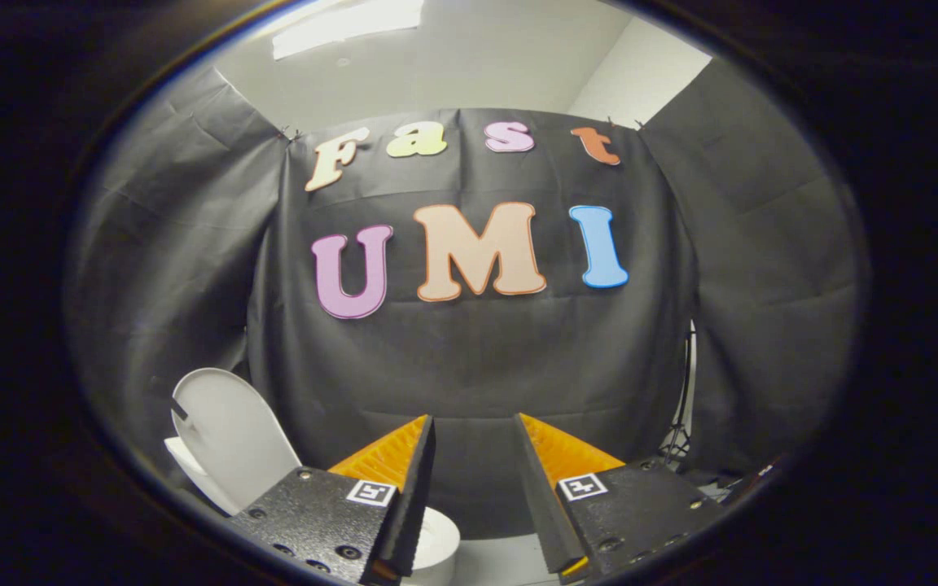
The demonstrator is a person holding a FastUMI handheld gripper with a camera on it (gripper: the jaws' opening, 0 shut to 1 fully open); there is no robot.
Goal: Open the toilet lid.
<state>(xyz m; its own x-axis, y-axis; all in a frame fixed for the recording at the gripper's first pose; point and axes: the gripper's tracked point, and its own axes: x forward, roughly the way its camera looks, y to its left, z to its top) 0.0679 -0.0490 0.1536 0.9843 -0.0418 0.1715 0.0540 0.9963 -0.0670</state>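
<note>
My gripper (475, 443) sits nearest, its two fingers spread apart with nothing between them, only open air and the dark cloth behind. Each finger carries a small square black-and-white marker (370, 491) on its mount. Just under the left finger, close in, a rounded white piece of the toilet (436, 541) shows, partly hidden by the finger itself, so I cannot tell exactly which part it is. Farther off to the left stands the toilet lid (229, 435), white and oval, raised upright and leaning back toward the booth wall, well clear of my fingers. A small dark tab sticks out at its left edge. To the far right, beyond the right finger, thin legs of a stand (681, 431) rise beside the cloth. The black booth wall (477, 358) hangs across the back, and above it a pale ceiling with a bright light panel (347, 24).
</note>
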